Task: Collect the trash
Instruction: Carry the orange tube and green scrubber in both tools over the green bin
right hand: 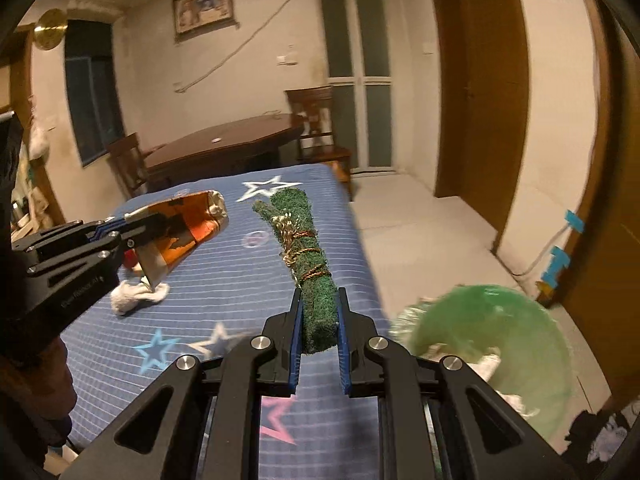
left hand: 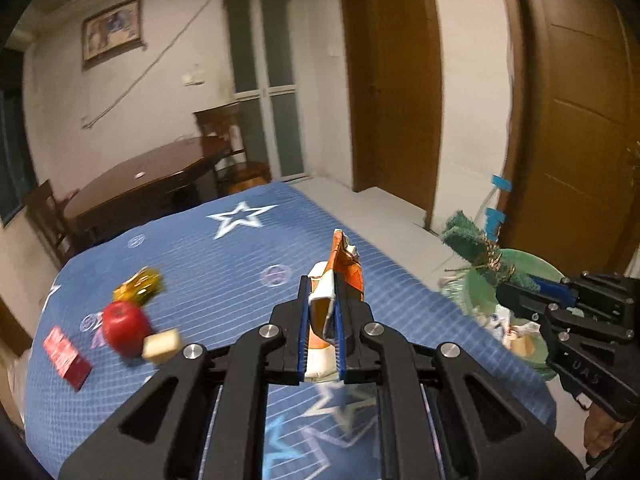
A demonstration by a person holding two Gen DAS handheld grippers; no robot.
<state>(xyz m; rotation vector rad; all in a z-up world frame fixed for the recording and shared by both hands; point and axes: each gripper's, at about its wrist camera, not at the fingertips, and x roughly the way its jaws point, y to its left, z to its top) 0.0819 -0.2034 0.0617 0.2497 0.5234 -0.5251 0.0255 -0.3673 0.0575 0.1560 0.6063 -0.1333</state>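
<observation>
My left gripper point(left hand: 322, 286) is shut on a crumpled orange and white wrapper point(left hand: 344, 268), held above the blue star-patterned cloth point(left hand: 224, 248); the same wrapper point(right hand: 188, 226) shows at the left of the right wrist view. My right gripper point(right hand: 319, 294) is shut on a rolled green strip tied with gold cord point(right hand: 306, 240); that green roll point(left hand: 476, 244) shows at the right of the left wrist view. A green bin point(right hand: 492, 344) with white trash inside stands off the table's right edge. A white crumpled tissue point(right hand: 138, 298) lies on the cloth.
On the cloth's left lie a red apple point(left hand: 124, 326), a pale cube point(left hand: 162, 346), a gold wrapper point(left hand: 140, 284) and a red packet point(left hand: 66, 354). A dark wooden table point(right hand: 224, 148) with chairs stands behind. Brown doors point(right hand: 476, 76) line the right wall.
</observation>
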